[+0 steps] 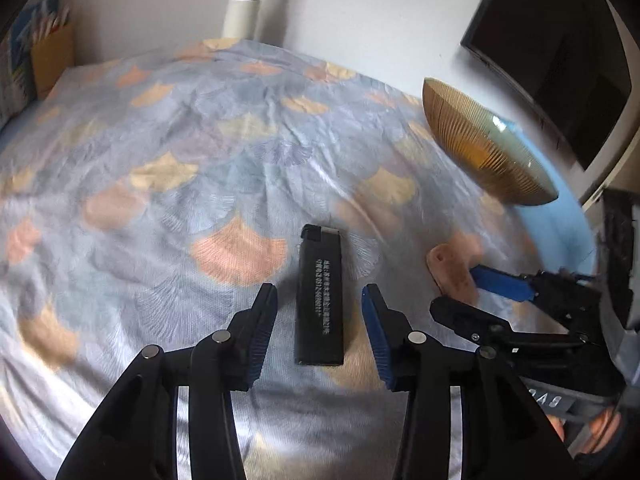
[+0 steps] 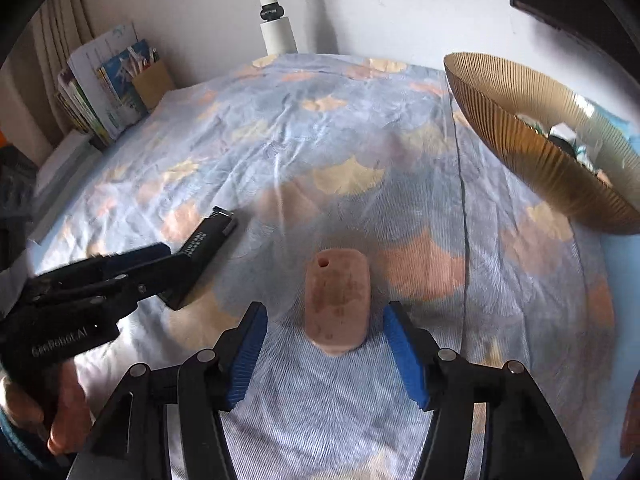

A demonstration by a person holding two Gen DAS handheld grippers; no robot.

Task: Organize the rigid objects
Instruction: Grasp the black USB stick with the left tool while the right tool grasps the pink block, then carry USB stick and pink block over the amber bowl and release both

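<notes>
Left gripper (image 1: pixel 320 300) spread wide, blue-padded fingers (image 1: pixel 262 332) either side of flat black rectangular block with white print (image 1: pixel 320 300), no contact visible; block lying flat on blue floral-patterned cloth (image 1: pixel 160 140). Right gripper (image 2: pixel 324 320) likewise wide open, blue pads (image 2: pixel 406 354) flanking rounded pink rectangular block with small hole (image 2: pixel 336 300), gaps on both sides, not gripping; block flat on cloth, right of black one. Ribbed amber glass bowl (image 2: pixel 520 136) far right on cloth, small items inside, unclear.
</notes>
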